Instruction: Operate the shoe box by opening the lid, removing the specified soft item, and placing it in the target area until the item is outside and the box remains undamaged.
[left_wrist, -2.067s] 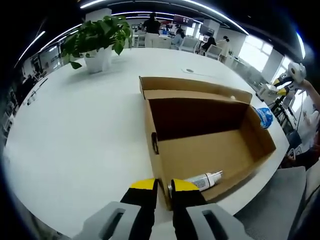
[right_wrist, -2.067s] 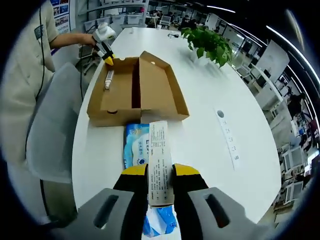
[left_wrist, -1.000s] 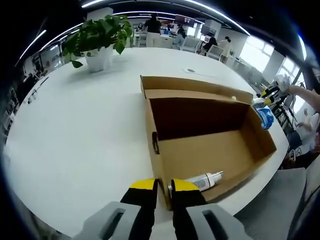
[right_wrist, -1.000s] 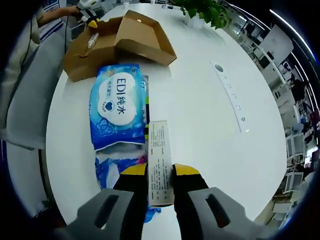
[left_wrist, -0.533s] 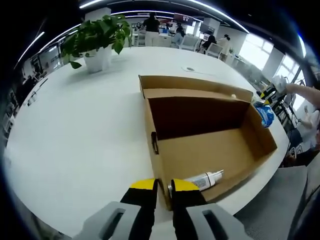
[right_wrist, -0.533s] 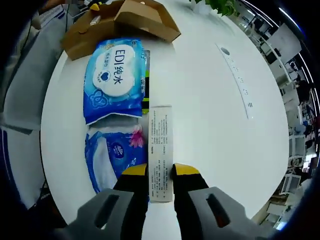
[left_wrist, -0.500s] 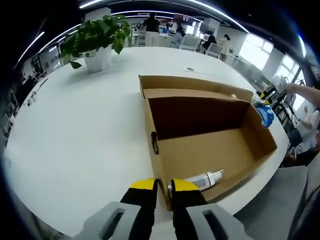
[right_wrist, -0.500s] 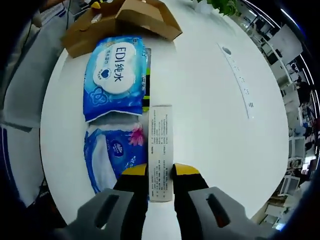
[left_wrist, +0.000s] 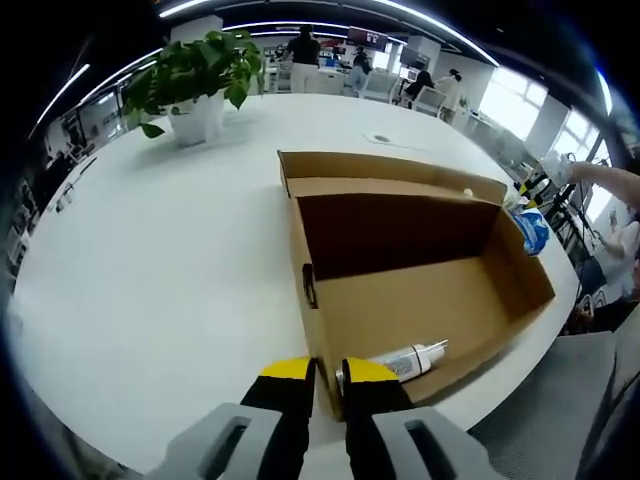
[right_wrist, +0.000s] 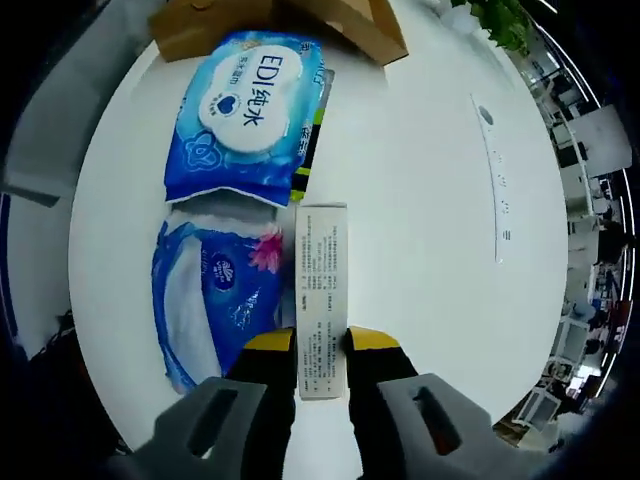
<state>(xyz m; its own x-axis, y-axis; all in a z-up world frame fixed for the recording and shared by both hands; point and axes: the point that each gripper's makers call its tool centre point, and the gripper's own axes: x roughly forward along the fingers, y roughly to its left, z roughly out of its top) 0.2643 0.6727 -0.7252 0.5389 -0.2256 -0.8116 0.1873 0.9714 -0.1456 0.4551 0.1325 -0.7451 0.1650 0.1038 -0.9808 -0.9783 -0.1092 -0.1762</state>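
Your right gripper (right_wrist: 321, 340) is clamped on the flat printed carton (right_wrist: 321, 290) just beside the two blue wipe packs (right_wrist: 245, 120) on the table (right_wrist: 420, 200), outside the shoe box (left_wrist: 420, 270), so letting go high could drop it askew, while your left gripper (left_wrist: 320, 372), pinching the box's near wall, could crease it.

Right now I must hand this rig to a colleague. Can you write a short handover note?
Left gripper: shut on the near wall of the open shoe box.
Right gripper: shut on a slim white carton, above the table.
Two blue soft packs lie on the table outside the box.
A white tube lies inside the box.
Done: lid open, packs out.
Left: set the carton down, then release the box.
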